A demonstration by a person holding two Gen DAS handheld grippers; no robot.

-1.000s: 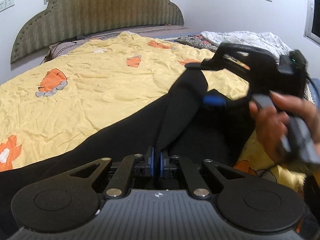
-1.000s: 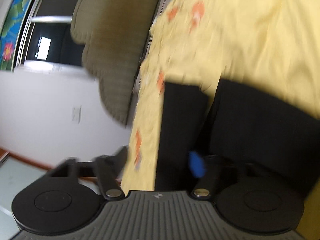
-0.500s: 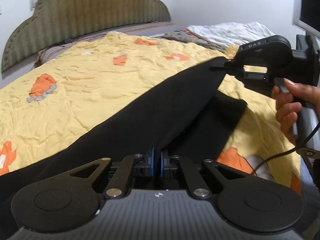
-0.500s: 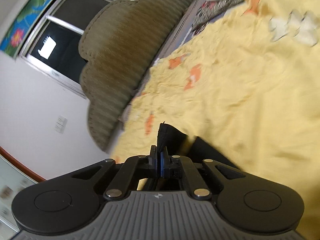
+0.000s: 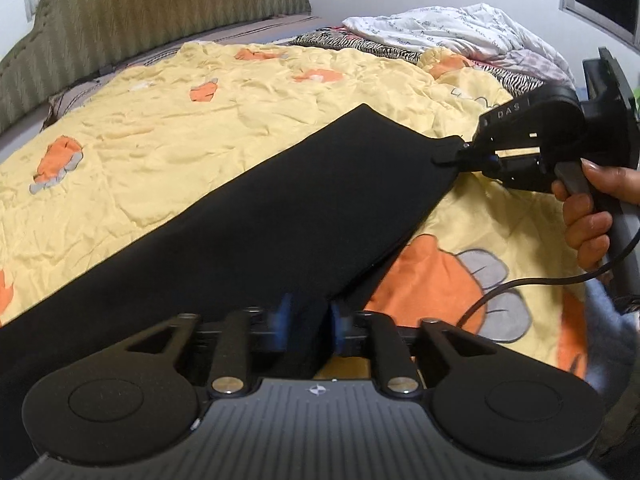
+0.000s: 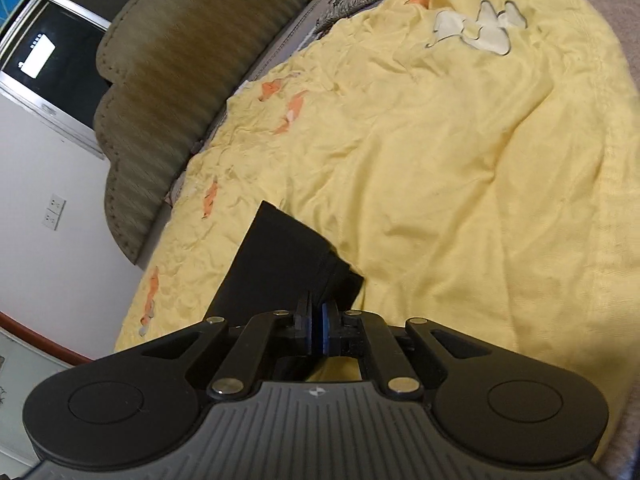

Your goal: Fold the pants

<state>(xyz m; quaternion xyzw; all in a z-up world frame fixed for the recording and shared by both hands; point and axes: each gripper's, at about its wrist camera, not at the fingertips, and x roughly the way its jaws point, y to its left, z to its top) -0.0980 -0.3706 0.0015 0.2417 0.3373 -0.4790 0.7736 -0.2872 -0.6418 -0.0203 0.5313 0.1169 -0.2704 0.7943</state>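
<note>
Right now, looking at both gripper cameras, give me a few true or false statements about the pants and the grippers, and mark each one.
1. The pants are black and lie on a yellow quilt. True.
2. The right gripper is open and clear of the fabric. False: it is shut on a corner of the pants.
3. The left gripper has just been opening, with the pants fabric between its blue pads. True.
4. The two pant legs lie spread apart. False: one broad black layer shows, with only a sliver peeking out beneath.
5. White crumpled bedding lies at the far side of the bed. True.
</note>
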